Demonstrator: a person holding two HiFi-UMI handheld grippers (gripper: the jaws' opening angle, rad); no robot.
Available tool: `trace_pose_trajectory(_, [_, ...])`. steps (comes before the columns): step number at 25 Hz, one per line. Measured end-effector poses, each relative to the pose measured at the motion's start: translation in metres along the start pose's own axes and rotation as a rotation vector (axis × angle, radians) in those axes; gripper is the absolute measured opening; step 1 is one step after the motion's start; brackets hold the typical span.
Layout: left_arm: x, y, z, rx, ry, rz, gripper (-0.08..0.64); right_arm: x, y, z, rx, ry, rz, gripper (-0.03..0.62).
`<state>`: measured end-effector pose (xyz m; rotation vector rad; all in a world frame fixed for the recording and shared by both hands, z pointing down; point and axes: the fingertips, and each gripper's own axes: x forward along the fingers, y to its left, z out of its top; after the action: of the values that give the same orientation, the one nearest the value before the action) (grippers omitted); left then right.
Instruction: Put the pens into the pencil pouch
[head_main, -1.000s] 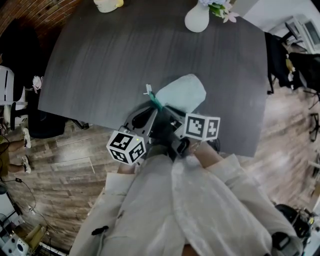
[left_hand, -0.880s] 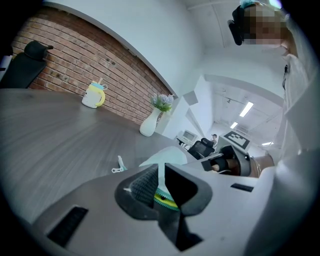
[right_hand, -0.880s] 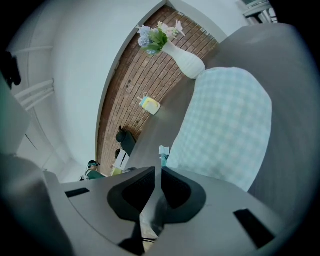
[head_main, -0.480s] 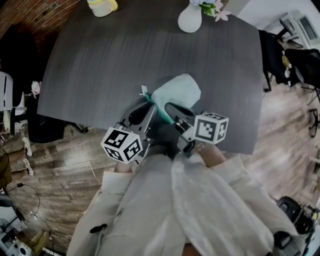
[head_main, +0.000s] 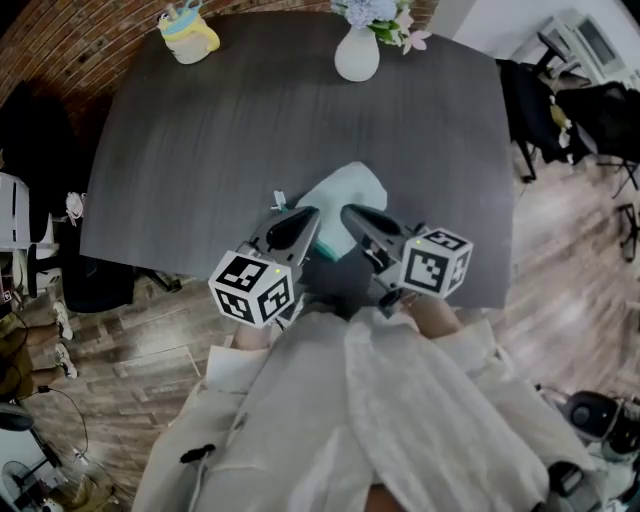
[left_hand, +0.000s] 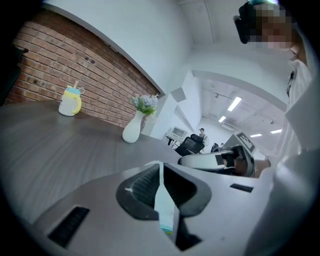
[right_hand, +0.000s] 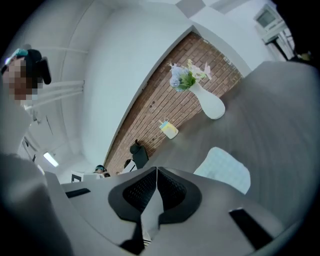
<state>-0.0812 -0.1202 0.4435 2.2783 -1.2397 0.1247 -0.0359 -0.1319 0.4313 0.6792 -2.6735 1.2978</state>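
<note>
The pale mint pencil pouch (head_main: 352, 188) (right_hand: 224, 170) lies flat near the front of the dark grey table (head_main: 200, 150). My left gripper (head_main: 304, 214) (left_hand: 160, 168) hovers at the pouch's near left edge. Its jaws have just been closing and now pinch a thin pale strip with a teal end (left_hand: 165, 206). I cannot tell whether this is a pen or a tab. Its white tip (head_main: 278, 201) pokes out ahead of the jaws. My right gripper (head_main: 348, 211) (right_hand: 156, 173) hangs at the pouch's near right edge with its pads together. I see nothing clearly held between them.
A yellow cup with pens (head_main: 188, 35) (left_hand: 70, 101) (right_hand: 169, 129) and a white vase of flowers (head_main: 357, 57) (left_hand: 132, 131) (right_hand: 212, 105) stand at the table's far edge by a brick wall. Office chairs (head_main: 535, 100) stand off to the right. The front table edge lies under my hands.
Both grippers have risen and drawn apart; earlier they were bunched together over the pouch's near end. The teal strip, earlier in plain sight between them, now sits mostly hidden in the left jaws.
</note>
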Motion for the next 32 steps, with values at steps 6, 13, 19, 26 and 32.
trace_pose_trajectory(6, [0.008, -0.001, 0.001, 0.007, 0.074, 0.058, 0.014, -0.006, 0.001, -0.002, -0.158, 0.031, -0.031, 0.014])
trace_pose_trajectory(13, [0.014, -0.008, -0.001, 0.042, 0.129, 0.063, 0.011, -0.014, 0.0, 0.001, -0.271, 0.03, -0.097, 0.014])
trace_pose_trajectory(19, [0.018, -0.013, -0.003, 0.05, 0.156, 0.049, 0.009, -0.022, -0.005, 0.003, -0.309, 0.025, -0.135, 0.014])
trace_pose_trajectory(26, [0.026, -0.02, -0.007, 0.056, 0.176, 0.036, 0.009, -0.026, -0.011, 0.004, -0.324, 0.03, -0.148, 0.014])
trace_pose_trajectory(32, [0.031, -0.022, -0.011, 0.064, 0.194, 0.029, 0.009, -0.027, -0.018, 0.001, -0.315, 0.045, -0.153, 0.012])
